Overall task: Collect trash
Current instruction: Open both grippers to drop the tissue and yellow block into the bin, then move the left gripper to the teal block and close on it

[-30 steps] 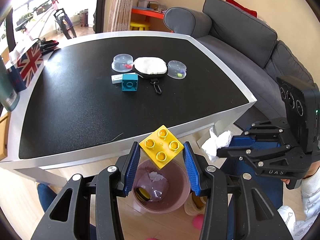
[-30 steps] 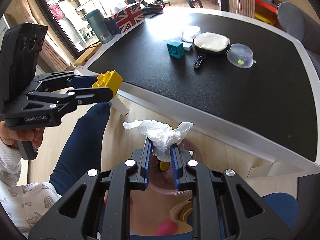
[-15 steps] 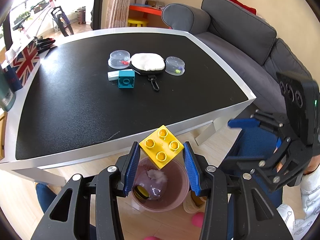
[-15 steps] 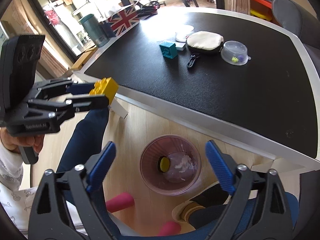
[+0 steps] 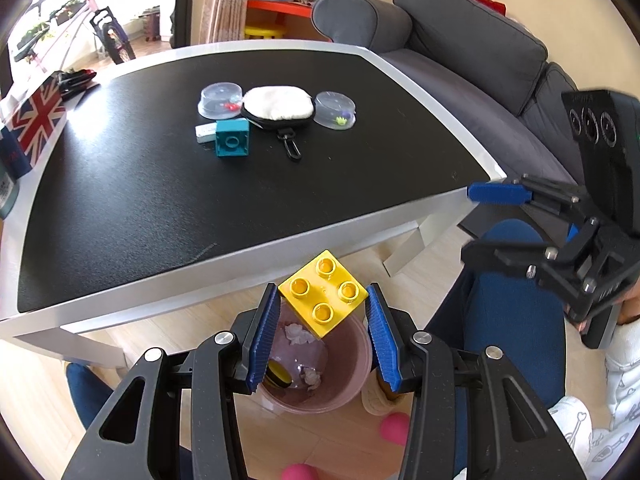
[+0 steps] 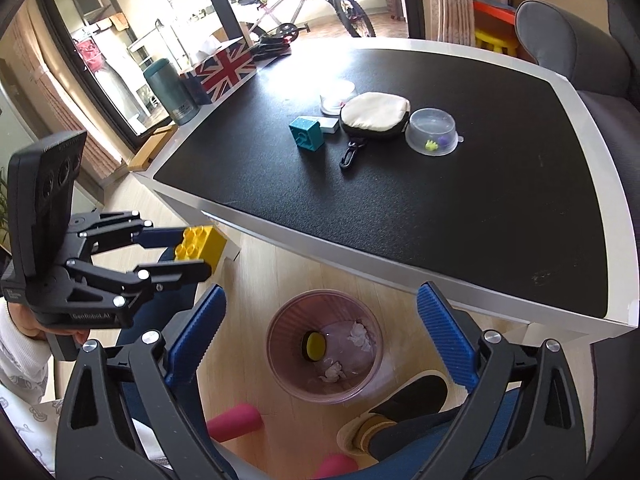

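Observation:
My left gripper (image 5: 322, 295) is shut on a yellow toy brick (image 5: 324, 294), held just above a pink waste bin (image 5: 357, 364) on the floor; the right wrist view shows that brick (image 6: 200, 242) off to the left. My right gripper (image 6: 320, 291) hangs over the bin (image 6: 276, 346), its jaws opening wide with nothing between them. In the left wrist view it (image 5: 480, 222) stands to the right. Crumpled white tissue (image 6: 360, 334) and a yellow-and-black round item (image 6: 312, 345) lie inside the bin.
The black-topped table (image 5: 248, 276) stands behind the bin, carrying a teal brick (image 5: 232, 142), a white pouch (image 5: 278, 104), two clear lidded bowls and a Union Jack box (image 6: 226, 70). A grey sofa (image 5: 472, 40) is at right. The person's legs and a foot (image 6: 384, 420) flank the bin.
The right gripper opened and let go of the white tissue, which now lies in the bin. It also rose slightly. The left gripper kept still with the yellow brick.

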### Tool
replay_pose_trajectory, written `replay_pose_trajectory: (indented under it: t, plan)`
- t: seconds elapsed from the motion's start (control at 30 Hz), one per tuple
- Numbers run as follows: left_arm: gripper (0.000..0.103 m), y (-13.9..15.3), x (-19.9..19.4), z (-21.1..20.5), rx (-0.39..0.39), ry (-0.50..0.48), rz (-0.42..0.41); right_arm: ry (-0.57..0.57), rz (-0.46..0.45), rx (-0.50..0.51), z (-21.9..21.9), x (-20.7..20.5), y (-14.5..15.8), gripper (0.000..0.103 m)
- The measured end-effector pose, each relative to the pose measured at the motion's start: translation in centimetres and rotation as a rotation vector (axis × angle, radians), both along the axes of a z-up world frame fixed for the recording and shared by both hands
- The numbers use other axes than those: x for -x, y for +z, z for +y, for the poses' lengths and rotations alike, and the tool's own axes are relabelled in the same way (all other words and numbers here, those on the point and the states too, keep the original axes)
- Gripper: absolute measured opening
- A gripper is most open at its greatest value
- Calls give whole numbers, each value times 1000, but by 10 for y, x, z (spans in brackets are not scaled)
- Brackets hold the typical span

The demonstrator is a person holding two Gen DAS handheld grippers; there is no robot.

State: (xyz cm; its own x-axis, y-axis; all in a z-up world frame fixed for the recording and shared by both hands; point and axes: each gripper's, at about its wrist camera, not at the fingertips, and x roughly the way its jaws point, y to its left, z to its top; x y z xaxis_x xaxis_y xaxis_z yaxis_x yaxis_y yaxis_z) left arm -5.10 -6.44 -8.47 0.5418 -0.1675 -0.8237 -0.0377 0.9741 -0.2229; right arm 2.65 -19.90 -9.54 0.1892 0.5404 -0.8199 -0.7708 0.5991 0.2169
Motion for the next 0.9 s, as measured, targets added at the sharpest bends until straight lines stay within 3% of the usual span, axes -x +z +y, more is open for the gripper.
replay_pose_trajectory:
  t: [0.27,0.3,0.33,0.4,0.9]
  plan:
    - [45,-1,-2,-8,10,-21,7,-35,-13,-15,-10,-7,6,95]
    - [57,-1,-3,-8,13,-21,6,-38,-12,-16,-11,-8,6,95]
    - [75,0,-3,-8,13,-15,-2,-40,-13,-17,-12,-8,6,95]
    - [89,3,-1,-7,13,1,-30,-43,-13,-17,-13,-9,6,95]
    - [95,5,-1,2,8,35,-29,-46,-10,-13,-12,-10,4,95]
